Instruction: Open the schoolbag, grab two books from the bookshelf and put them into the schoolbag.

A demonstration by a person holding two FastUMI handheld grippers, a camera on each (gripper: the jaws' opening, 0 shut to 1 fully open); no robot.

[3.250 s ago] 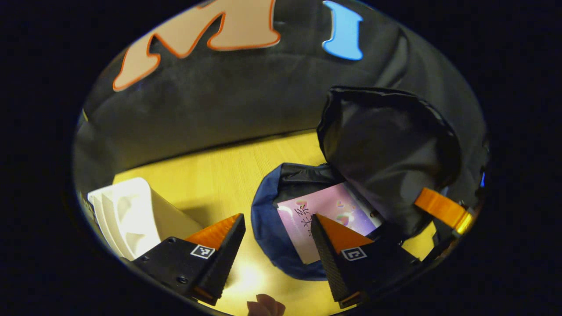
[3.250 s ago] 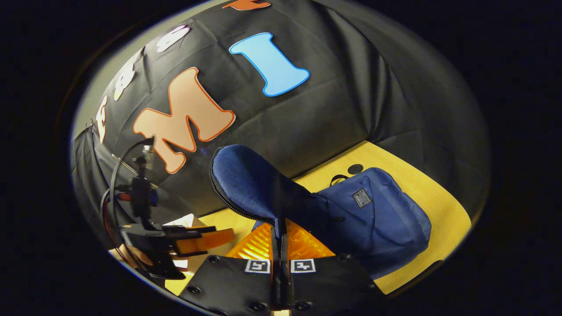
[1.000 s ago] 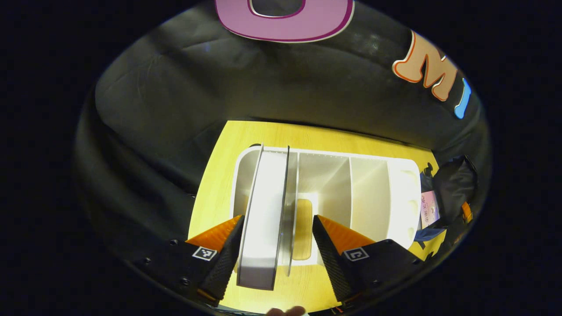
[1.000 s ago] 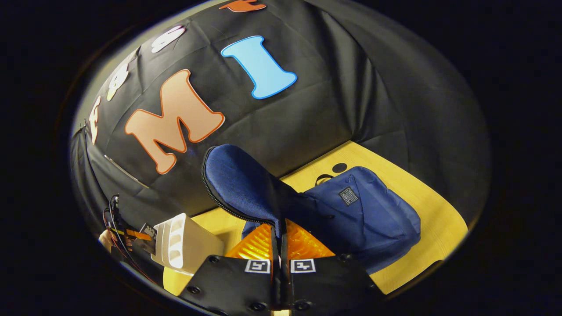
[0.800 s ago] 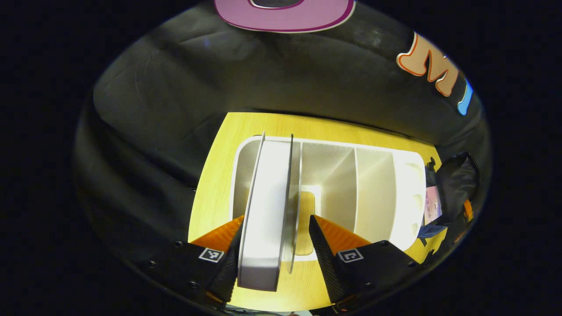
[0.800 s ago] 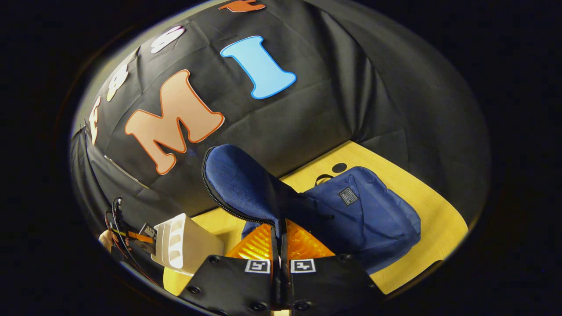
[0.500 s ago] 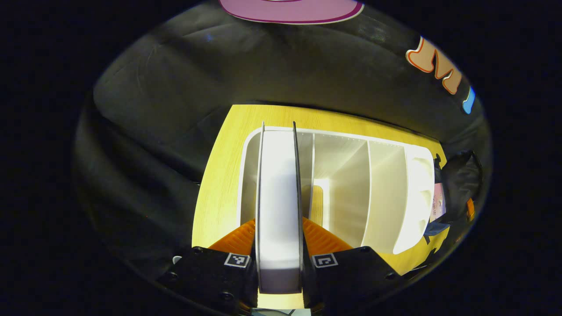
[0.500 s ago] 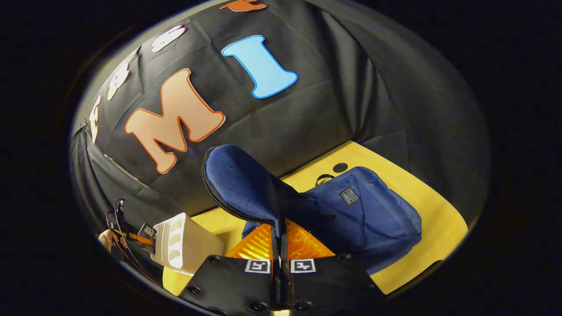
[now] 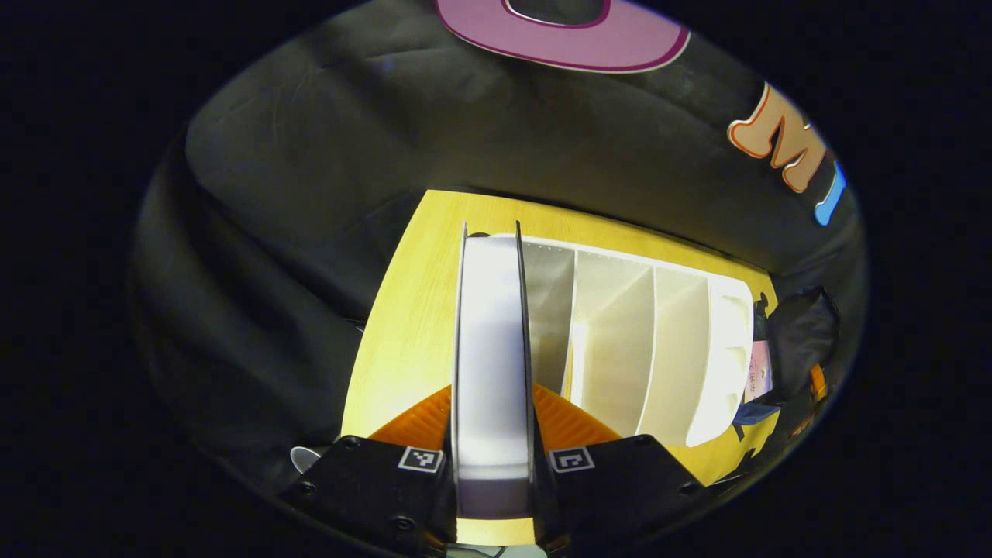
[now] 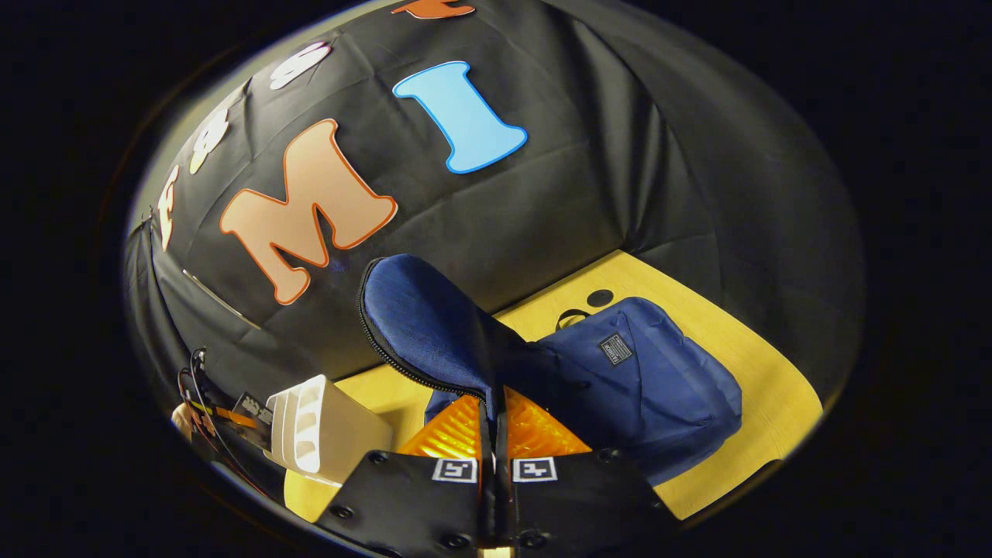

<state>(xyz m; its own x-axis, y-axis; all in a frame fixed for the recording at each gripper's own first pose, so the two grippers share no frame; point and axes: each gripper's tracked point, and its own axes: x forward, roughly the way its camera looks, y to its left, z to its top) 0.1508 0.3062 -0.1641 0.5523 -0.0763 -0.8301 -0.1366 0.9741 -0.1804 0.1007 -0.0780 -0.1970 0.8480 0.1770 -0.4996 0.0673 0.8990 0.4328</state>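
While our left claw (image 9: 493, 434) pinches a white book (image 9: 491, 364) at the white bookshelf (image 9: 659, 341), our right claw (image 10: 494, 411) is clamped on the schoolbag flap (image 10: 426, 325). Its blue schoolbag (image 10: 651, 387) lies on the yellow surface (image 10: 759, 387).

- We count one white book (image 9: 493, 364) standing on edge between our left gripper's fingers.
- We see one more book (image 9: 759, 370), with a pink cover, lying inside the bag.
- We count one white bookshelf (image 9: 666, 341), which also appears in the right gripper view (image 10: 322, 426); at least three open slots are visible in it.
- We count one blue schoolbag (image 10: 643, 380) with one raised flap (image 10: 426, 325).
- We count one yellow wooden table (image 9: 403, 310).
- We count two grippers: the left gripper (image 9: 493, 418) and the right gripper (image 10: 493, 422).
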